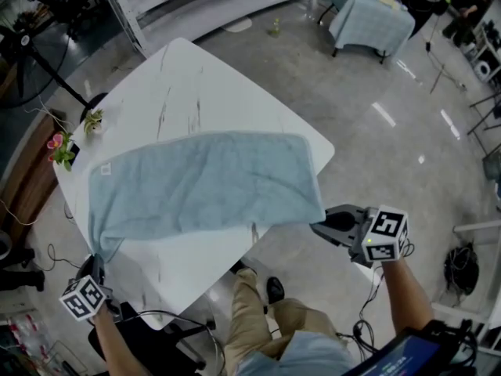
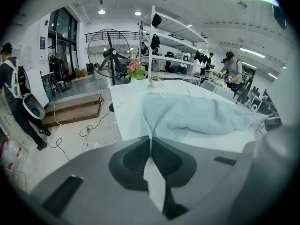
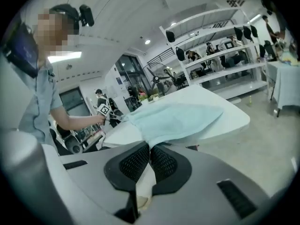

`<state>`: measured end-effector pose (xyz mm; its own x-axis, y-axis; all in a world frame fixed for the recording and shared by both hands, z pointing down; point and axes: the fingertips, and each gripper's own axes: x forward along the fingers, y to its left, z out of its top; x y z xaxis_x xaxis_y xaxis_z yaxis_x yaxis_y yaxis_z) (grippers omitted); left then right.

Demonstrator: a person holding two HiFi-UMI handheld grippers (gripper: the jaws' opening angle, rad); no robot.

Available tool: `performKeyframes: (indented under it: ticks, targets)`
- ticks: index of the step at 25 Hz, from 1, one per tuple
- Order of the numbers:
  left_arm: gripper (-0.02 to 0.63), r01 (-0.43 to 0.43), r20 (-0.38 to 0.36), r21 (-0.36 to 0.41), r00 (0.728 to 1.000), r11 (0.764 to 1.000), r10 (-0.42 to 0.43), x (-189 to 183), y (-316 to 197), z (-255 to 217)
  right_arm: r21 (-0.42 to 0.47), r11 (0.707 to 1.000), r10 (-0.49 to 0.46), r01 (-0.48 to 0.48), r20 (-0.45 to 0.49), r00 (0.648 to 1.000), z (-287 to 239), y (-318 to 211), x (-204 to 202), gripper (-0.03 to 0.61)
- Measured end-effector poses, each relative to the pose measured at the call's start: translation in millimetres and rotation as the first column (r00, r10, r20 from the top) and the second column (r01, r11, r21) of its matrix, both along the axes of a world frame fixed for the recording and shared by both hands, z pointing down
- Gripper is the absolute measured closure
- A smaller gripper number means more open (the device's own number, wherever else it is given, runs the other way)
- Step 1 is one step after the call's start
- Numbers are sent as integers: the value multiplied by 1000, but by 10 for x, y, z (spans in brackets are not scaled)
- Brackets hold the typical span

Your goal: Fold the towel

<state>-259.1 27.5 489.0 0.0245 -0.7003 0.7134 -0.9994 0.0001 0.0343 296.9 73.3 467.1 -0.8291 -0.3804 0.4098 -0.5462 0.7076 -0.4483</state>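
Towel (image 1: 203, 182), likely soft, light and limp, sags across the surface (image 1: 180, 77); left gripper (image 1: 97, 263) and right gripper (image 1: 317, 227) jaws pinch its lower-frame corners

R claw (image 3: 149, 150): jaws together, pinching a corner of the light-blue towel (image 3: 180, 118), w/ a bit of fabric poking out behind the pads. Towel runs fwd from the jaws over the white tabletop (image 3: 232, 118); its far end reaches the L claw (image 3: 111, 116), w/ marker cube, at the person's outstretched arm (image 3: 70, 122). Bkgd: white shelving (image 3: 220, 55).
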Motion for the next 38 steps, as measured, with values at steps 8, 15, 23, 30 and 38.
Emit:
performKeyframes:
  ticks: [8,15,23,30,38]
  targets:
    - [595,36,-25,44,999,998,-35,-200,2,-430,-214,975,20,57,341,940,-612,-54,190,554]
    - [595,16,-18,-97,1000,995,-18,-278,333,-127,-506,853,14,125,261,965,90,329,132,554]
    - [499,24,87,-162,996,987,-10,-265,612,244,-517,854,-51,65,41,998,917,555,-13,388]
    - [348,0,44,-131,999,991,6,-185,848,90,-429,901,52,-70,-53,997,918,471,142,310]
    - [394,55,28,67,998,996,-57,-123,1019,-682,-296,937,157,-187,-120,980,424,378,463,319]
